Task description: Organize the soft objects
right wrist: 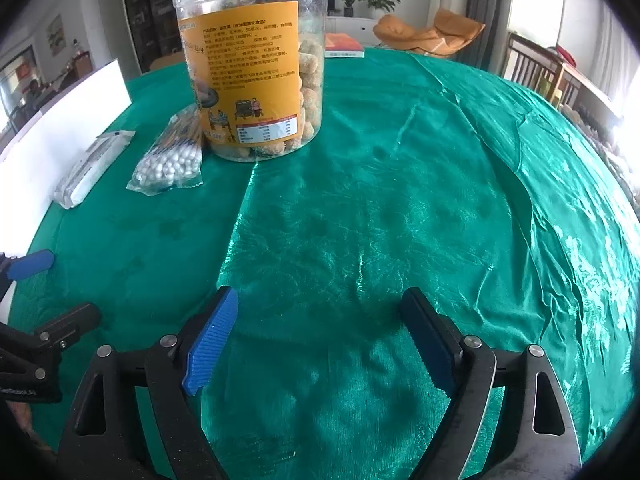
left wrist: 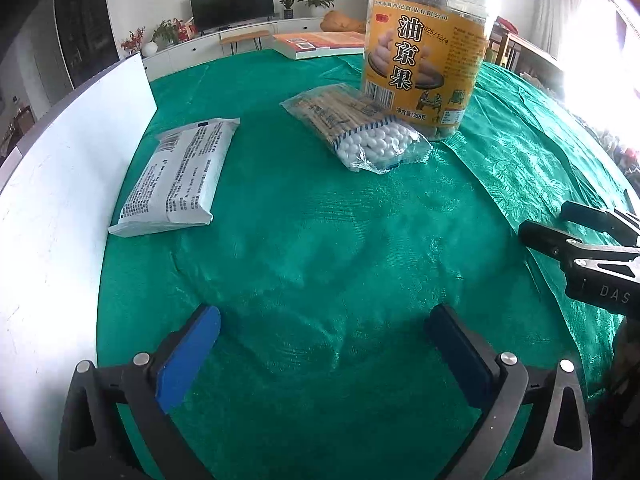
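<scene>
A white soft packet [left wrist: 176, 176] lies flat at the left of the green tablecloth [left wrist: 320, 240]; it also shows in the right wrist view [right wrist: 90, 168]. A clear bag of cotton swabs [left wrist: 360, 130] lies beside a tall clear snack jar [left wrist: 424, 48], touching its base; both also show in the right wrist view, the bag [right wrist: 172, 156] left of the jar [right wrist: 256, 60]. My left gripper [left wrist: 324, 320] is open and empty, low over the cloth, short of the packet and bag. My right gripper [right wrist: 320, 304] is open and empty over bare cloth, right of the jar.
A white board [left wrist: 60, 184] stands along the table's left edge. A book [left wrist: 320, 44] lies at the far edge. The right gripper's fingers [left wrist: 580, 240] show at the right of the left wrist view. Chairs [right wrist: 536, 68] stand beyond the table.
</scene>
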The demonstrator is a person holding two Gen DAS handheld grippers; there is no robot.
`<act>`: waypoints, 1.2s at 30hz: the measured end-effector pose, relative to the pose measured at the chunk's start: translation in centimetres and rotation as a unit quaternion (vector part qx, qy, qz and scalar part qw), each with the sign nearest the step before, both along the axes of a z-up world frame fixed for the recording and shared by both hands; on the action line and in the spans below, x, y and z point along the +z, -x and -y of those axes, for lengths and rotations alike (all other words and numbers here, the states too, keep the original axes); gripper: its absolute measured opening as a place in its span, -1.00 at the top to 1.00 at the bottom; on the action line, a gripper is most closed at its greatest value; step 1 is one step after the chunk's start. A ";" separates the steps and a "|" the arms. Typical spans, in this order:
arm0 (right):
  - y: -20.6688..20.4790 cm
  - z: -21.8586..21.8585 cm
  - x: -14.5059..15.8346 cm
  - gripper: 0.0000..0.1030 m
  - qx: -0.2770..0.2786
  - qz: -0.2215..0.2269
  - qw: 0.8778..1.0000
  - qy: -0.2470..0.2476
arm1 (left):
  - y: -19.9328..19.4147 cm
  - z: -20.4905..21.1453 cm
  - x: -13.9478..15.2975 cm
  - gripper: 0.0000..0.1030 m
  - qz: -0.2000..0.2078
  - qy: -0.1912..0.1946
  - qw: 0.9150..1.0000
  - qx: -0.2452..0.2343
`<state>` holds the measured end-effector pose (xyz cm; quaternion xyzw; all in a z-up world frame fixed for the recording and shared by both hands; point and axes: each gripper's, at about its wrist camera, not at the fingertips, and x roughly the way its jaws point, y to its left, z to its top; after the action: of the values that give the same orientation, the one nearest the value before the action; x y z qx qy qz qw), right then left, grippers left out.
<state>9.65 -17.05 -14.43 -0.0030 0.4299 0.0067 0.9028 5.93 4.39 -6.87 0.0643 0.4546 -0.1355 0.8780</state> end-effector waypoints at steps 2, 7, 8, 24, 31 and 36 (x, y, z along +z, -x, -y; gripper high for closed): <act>0.0 0.0 0.0 -0.70 0.000 0.000 1.000 -0.001 | 0.1 -0.1 0.0 -1.00 0.002 0.001 1.000 -0.001; 0.0 0.0 0.0 -0.71 0.000 0.001 1.000 -0.001 | -0.2 0.0 0.0 -1.00 0.004 0.002 1.000 0.001; 0.0 0.0 0.0 -0.72 0.000 0.000 1.000 -0.001 | -0.2 0.0 0.0 -1.00 0.005 0.002 1.000 0.001; 0.0 0.0 0.0 -0.73 0.000 0.000 1.000 -0.001 | -0.3 0.0 0.0 -1.00 0.005 0.002 1.000 0.000; 0.0 0.0 0.0 -0.73 0.000 0.000 1.000 -0.001 | -0.3 0.0 0.0 -1.00 0.005 0.002 1.000 0.000; 0.0 0.0 0.0 -0.73 0.000 0.000 1.000 -0.001 | -0.3 0.0 0.0 -1.00 0.005 0.002 1.000 0.001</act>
<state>9.65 -17.09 -14.41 -0.0027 0.4295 0.0073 0.9030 6.20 4.43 -6.90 0.0628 0.4501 -0.1357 0.8804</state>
